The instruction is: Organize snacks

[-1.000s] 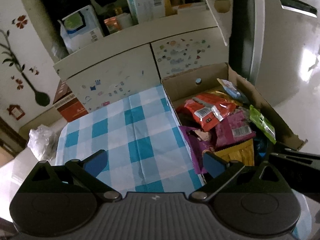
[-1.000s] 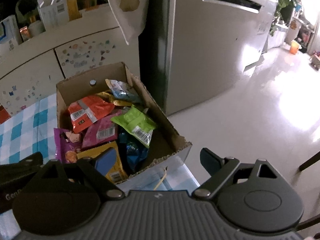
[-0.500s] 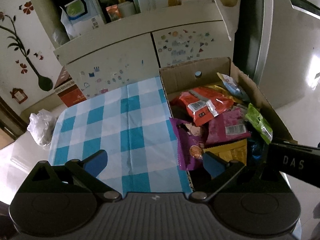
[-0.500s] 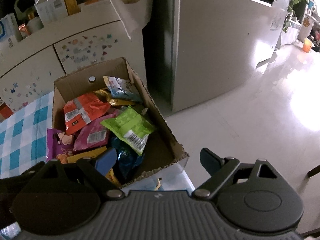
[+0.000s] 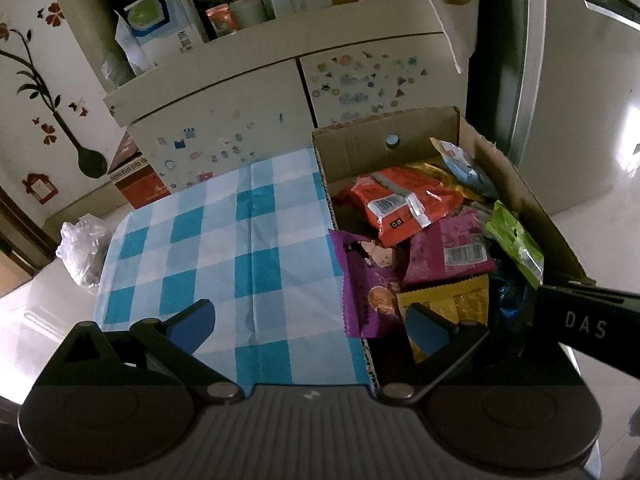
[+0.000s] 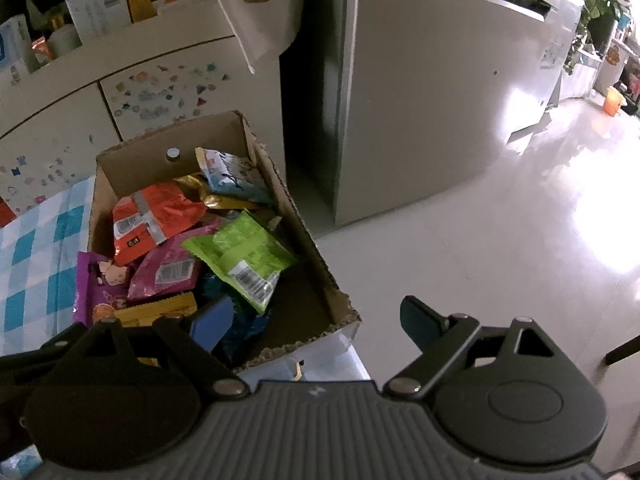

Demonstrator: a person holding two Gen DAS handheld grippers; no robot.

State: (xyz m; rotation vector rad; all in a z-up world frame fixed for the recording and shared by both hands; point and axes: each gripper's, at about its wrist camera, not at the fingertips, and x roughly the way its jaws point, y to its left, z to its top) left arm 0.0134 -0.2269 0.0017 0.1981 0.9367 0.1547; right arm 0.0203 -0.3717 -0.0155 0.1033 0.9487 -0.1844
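Note:
An open cardboard box (image 5: 352,148) (image 6: 276,184) sits on the right end of a blue checked tablecloth (image 5: 224,248). Several snack packets lie in it: an orange one (image 5: 396,204) (image 6: 152,216), a magenta one (image 5: 448,248) (image 6: 168,268), a purple one (image 5: 368,280), a yellow one (image 5: 444,300), a green one (image 5: 516,240) (image 6: 240,252) and a pale blue one (image 6: 228,176). My left gripper (image 5: 310,320) hangs open over the box's near left corner, holding nothing. My right gripper (image 6: 316,316) is open and bare above the box's near right corner; its body shows at the left wrist view's right edge.
A low cream cabinet (image 5: 256,116) with stickers stands behind the table, boxes and cartons on top. A grey fridge (image 6: 420,100) stands right of the box, with shiny floor (image 6: 500,240) beyond. A crumpled plastic bag (image 5: 80,248) and a red carton (image 5: 136,180) lie left of the cloth.
Both grippers have drawn back and sunk slightly, so more of the tablecloth and box shows. Their jaws stay open and no packet has moved.

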